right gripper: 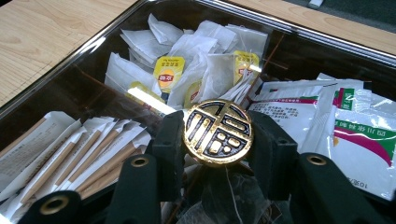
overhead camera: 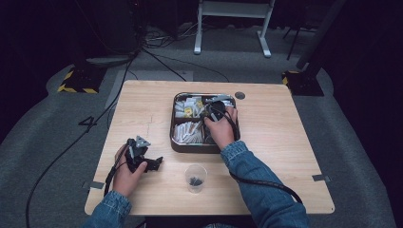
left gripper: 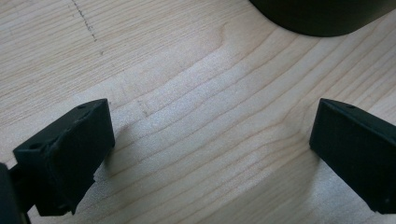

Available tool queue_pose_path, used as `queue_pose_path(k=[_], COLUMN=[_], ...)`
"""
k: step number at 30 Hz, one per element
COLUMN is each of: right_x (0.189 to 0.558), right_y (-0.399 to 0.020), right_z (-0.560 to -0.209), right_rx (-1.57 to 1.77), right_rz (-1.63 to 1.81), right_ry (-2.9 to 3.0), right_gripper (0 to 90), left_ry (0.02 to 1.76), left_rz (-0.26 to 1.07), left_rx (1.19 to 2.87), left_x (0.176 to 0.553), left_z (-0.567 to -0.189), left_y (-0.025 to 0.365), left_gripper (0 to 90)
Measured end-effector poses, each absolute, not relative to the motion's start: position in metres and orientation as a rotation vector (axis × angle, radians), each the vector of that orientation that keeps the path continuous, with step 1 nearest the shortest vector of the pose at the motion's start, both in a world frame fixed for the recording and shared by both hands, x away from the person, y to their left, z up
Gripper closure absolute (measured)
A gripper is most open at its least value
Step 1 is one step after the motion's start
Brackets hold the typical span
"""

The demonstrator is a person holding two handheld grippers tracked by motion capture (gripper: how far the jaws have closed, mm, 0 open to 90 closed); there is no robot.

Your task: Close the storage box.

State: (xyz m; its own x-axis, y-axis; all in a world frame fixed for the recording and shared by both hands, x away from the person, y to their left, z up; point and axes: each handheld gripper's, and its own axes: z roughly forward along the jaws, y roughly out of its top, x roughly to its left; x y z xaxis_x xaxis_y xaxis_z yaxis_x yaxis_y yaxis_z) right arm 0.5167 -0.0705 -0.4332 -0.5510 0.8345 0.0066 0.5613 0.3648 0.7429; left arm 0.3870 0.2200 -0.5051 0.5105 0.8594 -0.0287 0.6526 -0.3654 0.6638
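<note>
the right gripper (right gripper: 218,135) is sitting over the middle of the tray (overhead camera: 174,142), near the table's (overhead camera: 142,95) far edge, and its jaws are clamping a round gold knob (right gripper: 218,132) between them. that knob looks like the handle of a clear lid; i can't make out the lid's rim, so that's a guess. under it the compartments are showing: tea bags (right gripper: 187,65) in the far one, paper sticks (right gripper: 88,154) toward the left, sachets (right gripper: 345,121) on the right.

the left gripper (left gripper: 210,154) is resting low on the table by its left edge, jaws spread wide, nothing but bare wood between them.

to do this well, i'd say keep the squeeze square on the knob's sides, since it's round and could swivel, and keep the thing level while it's moving, straight up or straight down, so an edge isn't catching the tray wall or dragging tea bags along.

room-wise, the right side of the table is looking open, good for parking a lid. the near edge is tighter: a clear cup (overhead camera: 195,178) with something dark in it is standing just in front of the tray, between the two forearms, so any swing toward the person is risking a knock. the left hand's patch is free too.
</note>
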Motion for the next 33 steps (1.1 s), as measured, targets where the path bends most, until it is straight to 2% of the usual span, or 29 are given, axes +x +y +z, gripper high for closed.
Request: queue_pose_path(k=[33], right_x=[0.5172], right_y=[-0.0710], right_z=[-0.4402], right_rx=[1.221], right_rz=[1.043], right_ry=[2.235], right_gripper=[59.1], left_ry=[1.230], left_rz=[0.432], left_rx=[2.133], left_x=[0.3870], left_z=[-0.5052], left_y=[0.2199], left_gripper=[0.3])
